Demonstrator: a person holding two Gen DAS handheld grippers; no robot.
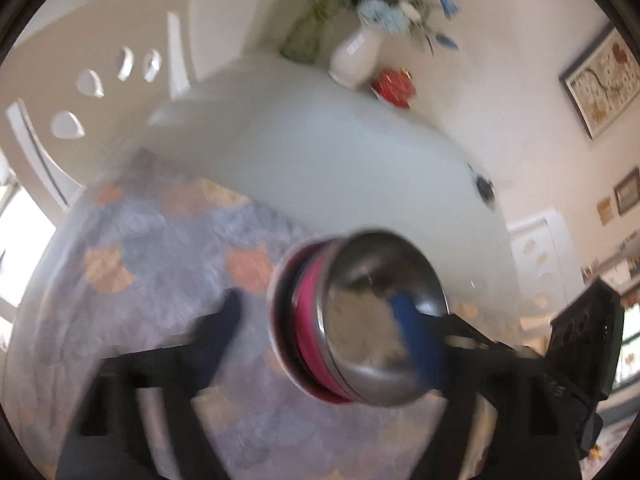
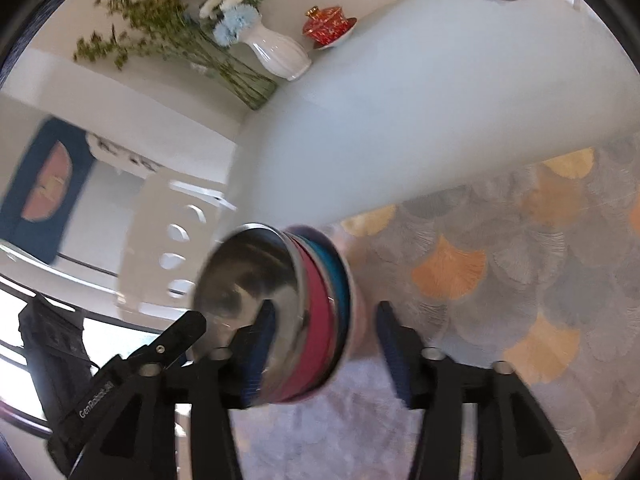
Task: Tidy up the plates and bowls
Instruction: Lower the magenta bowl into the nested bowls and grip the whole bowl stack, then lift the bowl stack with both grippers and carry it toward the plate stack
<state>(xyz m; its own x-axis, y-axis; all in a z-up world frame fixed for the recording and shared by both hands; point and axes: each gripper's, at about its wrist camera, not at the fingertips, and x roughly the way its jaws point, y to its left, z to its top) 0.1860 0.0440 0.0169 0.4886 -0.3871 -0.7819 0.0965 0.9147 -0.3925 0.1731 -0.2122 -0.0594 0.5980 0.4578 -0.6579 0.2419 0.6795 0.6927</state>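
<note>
A nested stack of bowls (image 1: 352,320) is held in the air, tilted: a steel bowl on top, then pink, dark and pale ones. It also shows in the right wrist view (image 2: 296,312). My left gripper (image 1: 320,340) spans the stack, one blue finger (image 1: 416,344) inside the steel bowl, the other finger (image 1: 216,336) outside and apart from the stack. My right gripper (image 2: 324,352) grips it from the other side, one finger (image 2: 260,352) inside the steel bowl, the other finger (image 2: 394,352) at the stack's outer wall. The left frame is blurred by motion.
A white table (image 1: 320,148) carries a fan-patterned mat (image 2: 500,272). At the table's far edge stand a white vase of flowers (image 2: 276,50), a glass vase (image 2: 256,88) and a red lidded cup (image 2: 328,26). A white chair (image 1: 100,80) stands beside the table.
</note>
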